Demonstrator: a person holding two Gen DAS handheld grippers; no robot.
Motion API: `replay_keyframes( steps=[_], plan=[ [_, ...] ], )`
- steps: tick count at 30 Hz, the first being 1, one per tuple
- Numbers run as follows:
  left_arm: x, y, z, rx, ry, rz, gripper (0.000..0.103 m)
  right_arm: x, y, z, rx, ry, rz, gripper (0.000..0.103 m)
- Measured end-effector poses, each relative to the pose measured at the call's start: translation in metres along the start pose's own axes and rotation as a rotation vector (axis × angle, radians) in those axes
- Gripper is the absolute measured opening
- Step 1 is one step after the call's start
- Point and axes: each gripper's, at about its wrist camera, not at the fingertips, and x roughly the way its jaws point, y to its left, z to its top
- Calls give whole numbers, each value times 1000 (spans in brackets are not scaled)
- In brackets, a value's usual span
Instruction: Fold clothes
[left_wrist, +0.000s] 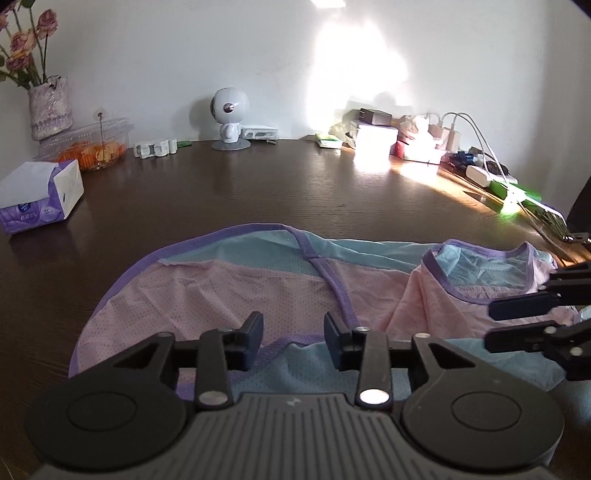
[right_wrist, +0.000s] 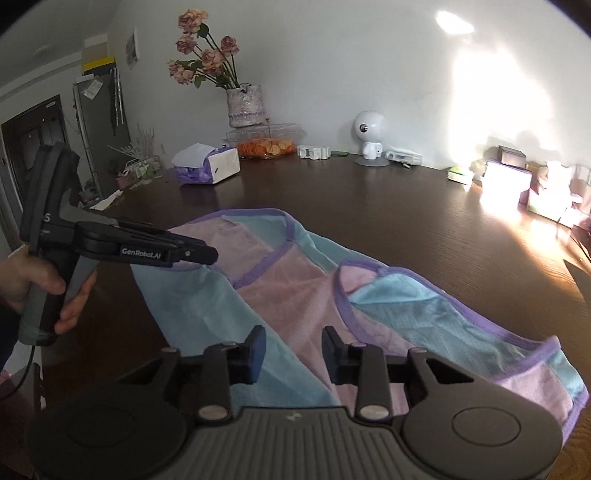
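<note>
The left gripper (left_wrist: 293, 341) fills the foreground of its own view, jaws apart by a narrow gap over the garment (left_wrist: 229, 295) and gripping nothing. The right gripper (right_wrist: 293, 356) is likewise partly open above the cloth, empty. The pink, blue and purple mesh top lies flat near the front edge of the dark wooden table (left_wrist: 229, 192), with bare tabletop beyond it up to the clutter along the wall.

Only the right wrist view shows the person's hand (right_wrist: 40, 288) on the left gripper's handle, and a doorway at far left. The left view alone shows chargers and cables (left_wrist: 476, 147) at the right edge. Sun glare washes out the boxes (right_wrist: 506, 184) there.
</note>
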Motion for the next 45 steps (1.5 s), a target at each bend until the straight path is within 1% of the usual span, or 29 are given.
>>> replay_keyframes(
  steps=[1, 2, 3, 4, 5, 6, 7, 9, 10, 11, 12, 15, 17, 20, 23, 27, 28, 31, 33, 34, 35, 36, 37, 38, 39, 40, 42, 45],
  plan=[
    [0, -5, -1, 23, -1, 4, 39, 8, 3, 2, -16, 18, 3, 24],
    [0, -9, -2, 46, 2, 13, 40, 15, 6, 4, -32, 36, 4, 12],
    [1, -13, -3, 67, 4, 22, 42, 22, 9, 3, -60, 54, -23, 6],
    [3, -16, -2, 69, 9, 36, 44, 28, 12, 2, -80, 66, -66, 7],
    [3, -17, 2, 58, 6, 46, 48, 28, 10, 3, -72, 71, -80, 10],
    [3, -18, 7, 47, 1, 57, 55, 28, 8, 5, -60, 75, -87, 10],
    [4, -19, 15, 29, -20, 66, 60, 23, 3, 11, -39, 64, -74, 10],
    [9, -20, 33, 16, -63, 66, 86, 9, -12, 28, 6, 2, -85, 12],
    [17, -20, 43, 21, -79, 68, 89, 8, -22, 37, 17, -4, -113, 17],
    [31, -18, 54, 22, -75, 84, 89, 8, -32, 46, 27, -5, -144, 26],
    [45, -16, 63, 19, -59, 100, 89, 11, -43, 53, 37, 4, -151, 30],
    [84, -4, 84, 16, -1, 123, 89, 35, -74, 66, 93, 43, -118, 31],
    [107, 4, 92, 38, 38, 120, 89, 49, -80, 66, 87, 74, -116, 31],
    [132, 18, 92, 73, 106, 147, 87, 63, -80, 59, 54, 122, -120, 31],
    [137, 30, 82, 76, 113, 162, 86, 62, -79, 49, 29, 128, -110, 31],
    [132, 40, 73, 67, 89, 145, 87, 58, -83, 42, 25, 125, -94, 31],
    [131, 41, 72, 70, 85, 141, 86, 57, -84, 42, 23, 126, -94, 29],
    [125, 45, 68, 76, 75, 126, 79, 56, -87, 42, 23, 121, -85, 29],
    [121, 49, 66, 72, 72, 130, 71, 55, -89, 41, 29, 117, -82, 28],
    [120, 50, 66, 72, 72, 131, 68, 55, -89, 41, 30, 116, -85, 25],
    [119, 52, 65, 66, 73, 127, 61, 55, -89, 41, 28, 114, -87, 23],
    [117, 54, 64, 58, 74, 123, 51, 55, -88, 41, 26, 111, -90, 22],
    [116, 57, 63, 44, 72, 116, 45, 55, -87, 40, 24, 109, -92, 19],
    [115, 58, 63, 40, 71, 121, 33, 54, -86, 40, 18, 108, -92, 13],
    [115, 59, 62, 36, 69, 126, 18, 54, -84, 40, 16, 107, -91, 9],
    [114, 60, 61, 35, 70, 131, 13, 54, -83, 40, 14, 106, -91, 7],
    [113, 60, 60, 36, 69, 127, 9, 54, -80, 39, 6, 100, -105, 7],
    [111, 60, 59, 29, 63, 136, 5, 53, -73, 39, -11, 92, -132, 5]
  ],
)
